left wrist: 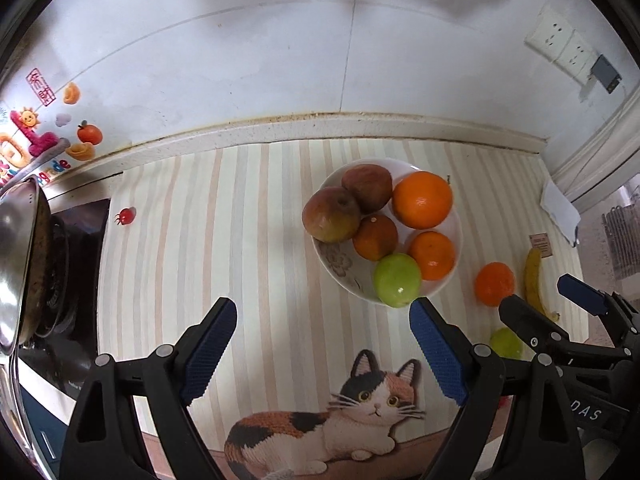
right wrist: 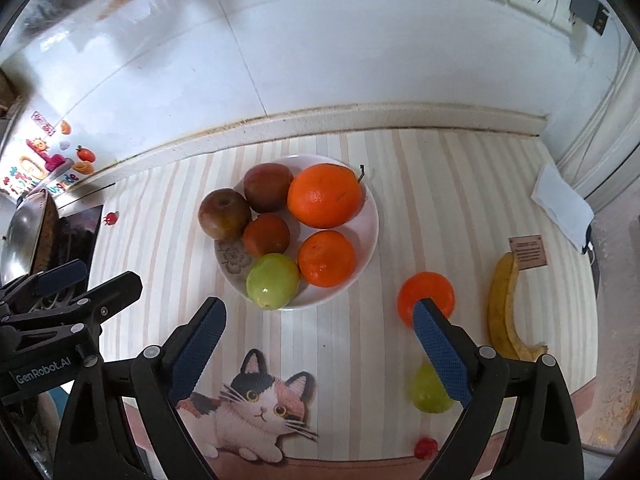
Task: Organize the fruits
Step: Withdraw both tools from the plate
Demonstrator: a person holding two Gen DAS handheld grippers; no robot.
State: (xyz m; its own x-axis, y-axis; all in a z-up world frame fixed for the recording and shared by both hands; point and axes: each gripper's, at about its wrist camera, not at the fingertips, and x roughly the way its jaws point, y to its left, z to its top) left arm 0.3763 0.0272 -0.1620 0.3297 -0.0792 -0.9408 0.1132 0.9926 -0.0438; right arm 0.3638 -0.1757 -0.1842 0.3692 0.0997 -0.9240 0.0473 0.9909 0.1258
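Two open grippers (left wrist: pixel 322 312) (right wrist: pixel 320 312), six fruits on plate (right wrist: pixel 370 216)

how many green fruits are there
2: one green fruit at the near edge of the white plate, the other loose on the mat, partly behind the right gripper's finger. More may be hidden.

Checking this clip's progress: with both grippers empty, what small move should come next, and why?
Probably lower the open right gripper over the loose orange. It lies on the mat right of the plate, nearest that gripper's fingers, while the banana lies farther out.
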